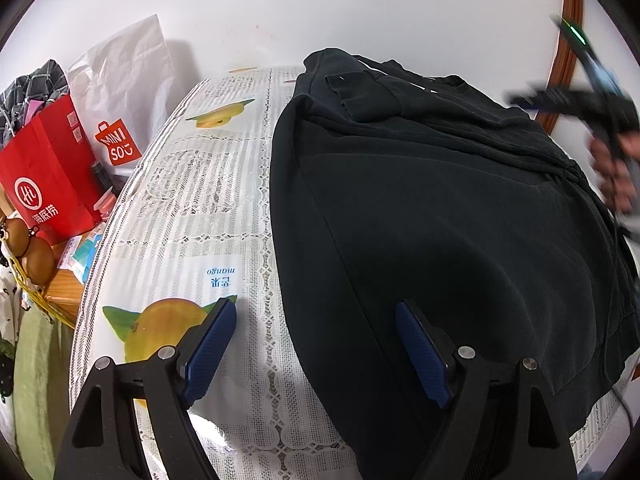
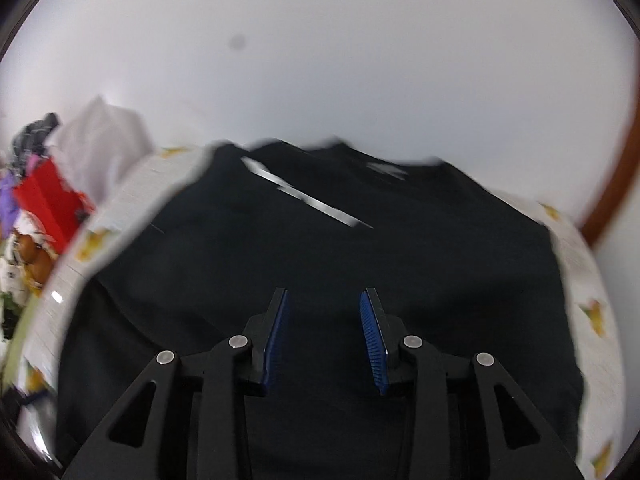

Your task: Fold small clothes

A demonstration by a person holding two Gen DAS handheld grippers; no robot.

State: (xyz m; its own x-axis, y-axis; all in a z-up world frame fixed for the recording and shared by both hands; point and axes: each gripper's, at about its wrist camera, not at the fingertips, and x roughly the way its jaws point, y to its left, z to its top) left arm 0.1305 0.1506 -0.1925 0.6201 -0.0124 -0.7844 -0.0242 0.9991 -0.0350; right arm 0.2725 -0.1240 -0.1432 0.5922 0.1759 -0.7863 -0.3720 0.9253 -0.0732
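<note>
A black sweatshirt lies partly folded on a table under a white lace cloth with mango prints. One ribbed cuff rests across its far end. My left gripper is open wide at the garment's near left edge, one pad over the cloth and one over the black fabric. In the blurred right wrist view, my right gripper hovers over the sweatshirt with a gap between its blue pads and nothing in it. A white stripe marks the fabric. The left wrist view shows the right gripper blurred at far right, held by a hand.
A red paper bag and a white shopping bag stand left of the table. Brown round fruits sit in a yellow basket below them. A brown curved wooden frame leans by the white wall at the back right.
</note>
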